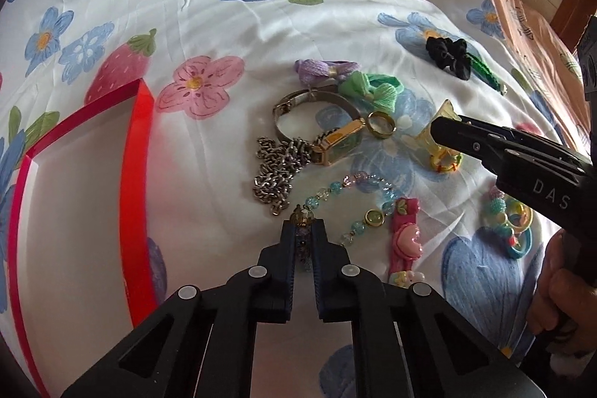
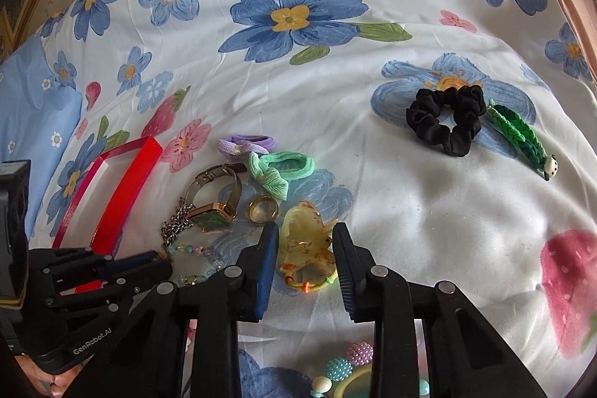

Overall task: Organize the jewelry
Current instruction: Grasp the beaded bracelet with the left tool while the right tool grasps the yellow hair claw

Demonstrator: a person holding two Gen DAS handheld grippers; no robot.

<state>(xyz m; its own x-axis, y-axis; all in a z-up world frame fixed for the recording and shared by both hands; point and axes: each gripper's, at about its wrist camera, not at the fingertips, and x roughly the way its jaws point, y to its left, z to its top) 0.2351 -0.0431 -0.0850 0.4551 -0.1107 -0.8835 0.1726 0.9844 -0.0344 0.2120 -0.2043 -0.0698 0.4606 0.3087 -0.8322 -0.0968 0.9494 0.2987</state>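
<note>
Left gripper (image 1: 303,230) is pinched on the beaded bracelet (image 1: 358,196): light, floppy, it'll dangle. Right gripper (image 2: 306,241) straddles the yellow claw clip (image 2: 306,241), jaws apart; rigid slick plastic, squeeze its body.

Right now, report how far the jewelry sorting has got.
Done: nothing; the red box looks empty. In hand: the left gripper is shut on the beaded bracelet; the right gripper straddles the yellow hair claw. Left: watch, gold ring, chain, hair ties.
</note>
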